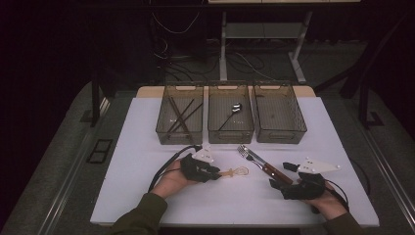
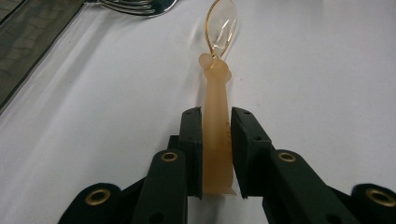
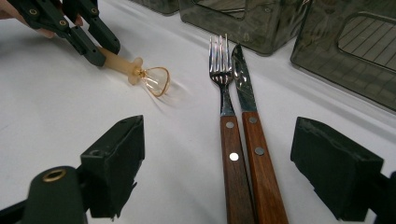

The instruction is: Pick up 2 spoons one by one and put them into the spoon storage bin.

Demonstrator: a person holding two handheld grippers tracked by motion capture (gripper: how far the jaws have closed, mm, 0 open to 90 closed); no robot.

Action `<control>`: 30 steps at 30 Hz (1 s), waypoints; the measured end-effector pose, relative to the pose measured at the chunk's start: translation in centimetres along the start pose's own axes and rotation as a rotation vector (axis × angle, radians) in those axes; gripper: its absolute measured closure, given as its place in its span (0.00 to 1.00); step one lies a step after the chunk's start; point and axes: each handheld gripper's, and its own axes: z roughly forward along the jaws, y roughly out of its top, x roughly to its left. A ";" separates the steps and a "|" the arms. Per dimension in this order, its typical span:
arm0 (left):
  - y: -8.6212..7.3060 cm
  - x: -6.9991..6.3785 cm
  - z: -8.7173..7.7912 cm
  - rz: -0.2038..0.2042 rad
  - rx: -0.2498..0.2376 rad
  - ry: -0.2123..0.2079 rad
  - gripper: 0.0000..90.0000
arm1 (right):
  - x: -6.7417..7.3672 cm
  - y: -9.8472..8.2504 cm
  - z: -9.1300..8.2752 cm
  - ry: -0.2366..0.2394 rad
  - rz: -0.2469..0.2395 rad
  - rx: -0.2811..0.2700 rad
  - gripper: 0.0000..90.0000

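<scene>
In the high view, the left tool (image 1: 219, 172) lies low at centre frame, its jaws around the stub handle of a translucent amber plastic spoon (image 1: 235, 172) that rests on the white surface (image 1: 147, 196). The right tool (image 1: 276, 184) sits at lower right beside a wood-handled fork (image 1: 254, 157) and a wood-handled knife (image 1: 266, 167). Three smoky plastic bins (image 1: 230, 113) line the upper middle; what lies in them is dim, and the right one's contents cannot be made out.

In the left gripper view, the spoon's handle (image 2: 216, 135) stands between the jaws, which look narrowed onto it, so the step in hand is likely the grasp. Next would come a firm lift toward a bin.

In the right gripper view, the right tool's jaws stand wide open, holding nothing, astride the fork (image 3: 229, 126) and knife (image 3: 252, 130), whose handle ends are cut off below.
</scene>
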 end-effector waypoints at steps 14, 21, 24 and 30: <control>0.8 0.0 -1.7 -0.099 -0.067 0.081 0.83 | 0.1 0.0 0.0 0.000 -0.002 0.001 0.20; 1.6 0.3 -2.7 -0.142 -0.113 0.088 0.83 | 0.2 0.0 0.0 0.003 0.001 0.005 0.20; 2.3 0.5 -3.0 -0.143 -0.127 0.091 0.83 | 0.1 0.0 0.1 0.002 -0.001 0.005 0.20; 3.8 1.3 -3.8 -0.145 -0.148 0.138 0.82 | 0.0 0.0 0.0 0.000 0.002 0.004 0.20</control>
